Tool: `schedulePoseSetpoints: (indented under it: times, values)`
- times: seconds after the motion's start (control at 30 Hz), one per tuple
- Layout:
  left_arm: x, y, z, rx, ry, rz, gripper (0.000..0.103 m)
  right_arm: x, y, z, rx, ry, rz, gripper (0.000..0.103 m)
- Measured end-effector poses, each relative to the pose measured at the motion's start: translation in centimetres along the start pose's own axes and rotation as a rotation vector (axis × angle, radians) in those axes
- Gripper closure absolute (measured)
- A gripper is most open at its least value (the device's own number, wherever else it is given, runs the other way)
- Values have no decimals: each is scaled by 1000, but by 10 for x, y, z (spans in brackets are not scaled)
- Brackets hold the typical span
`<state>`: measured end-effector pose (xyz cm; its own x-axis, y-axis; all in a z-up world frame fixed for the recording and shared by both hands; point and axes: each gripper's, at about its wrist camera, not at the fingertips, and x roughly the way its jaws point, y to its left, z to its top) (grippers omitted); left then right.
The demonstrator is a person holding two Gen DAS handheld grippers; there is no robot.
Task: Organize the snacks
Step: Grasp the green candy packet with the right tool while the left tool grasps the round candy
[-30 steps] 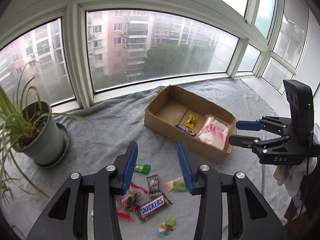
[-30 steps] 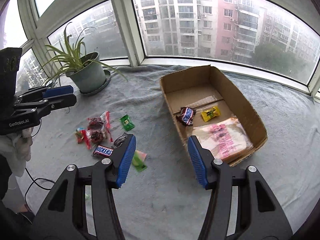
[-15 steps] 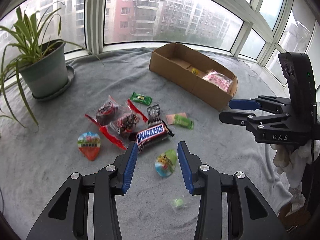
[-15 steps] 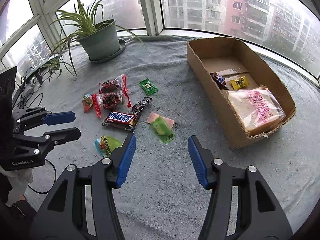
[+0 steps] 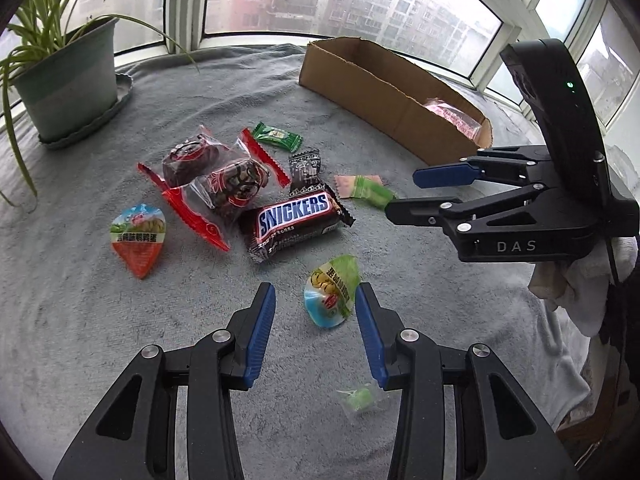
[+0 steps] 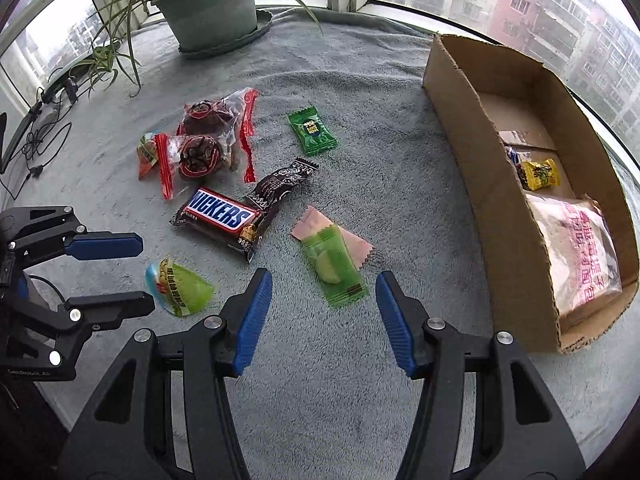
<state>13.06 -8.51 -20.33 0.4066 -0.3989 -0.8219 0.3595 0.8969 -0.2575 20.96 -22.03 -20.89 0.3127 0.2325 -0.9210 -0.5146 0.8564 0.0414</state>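
"snickers" on the brown candy bar (image 5: 295, 222); "das" on the right gripper (image 5: 420, 189) body.

We recorded, loose on the grey blanket: one Snickers bar (image 6: 219, 216), flat; a dark wrapped candy (image 6: 285, 181) touching it; two clear red-edged cakes (image 6: 204, 140), overlapping; one green candy (image 6: 312, 131); one pink-and-green sachet (image 6: 334, 258); two teardrop jelly cups (image 5: 331, 292). In the cardboard box (image 6: 476, 152): a pink bread bag (image 6: 576, 256) and a yellow packet (image 6: 541, 174).

Both tongs hover low with jaws spread: left tongs (image 5: 315, 300), right tongs (image 6: 324, 286).
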Motion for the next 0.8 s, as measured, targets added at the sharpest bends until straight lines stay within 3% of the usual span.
schedulePoseSetpoints:
  times: [0.13, 0.27, 0.63, 0.7, 0.8]
  values:
    - [6, -2, 0, 6, 13, -2, 63, 9, -3, 4, -6, 22, -4, 47]
    - [13, -2, 0, 5, 29, -9, 63, 16, -2, 5, -26, 47, -3, 57]
    - [22, -5, 4, 25, 42, 5, 63, 23, 2, 11, -48, 66, -24, 59]
    - [22, -7, 3, 37, 41, 6, 74, 24, 3, 12, -50, 67, -29, 63]
    - [23, -9, 2, 52, 43, 12, 79, 23, 6, 11, -59, 73, -26, 74]
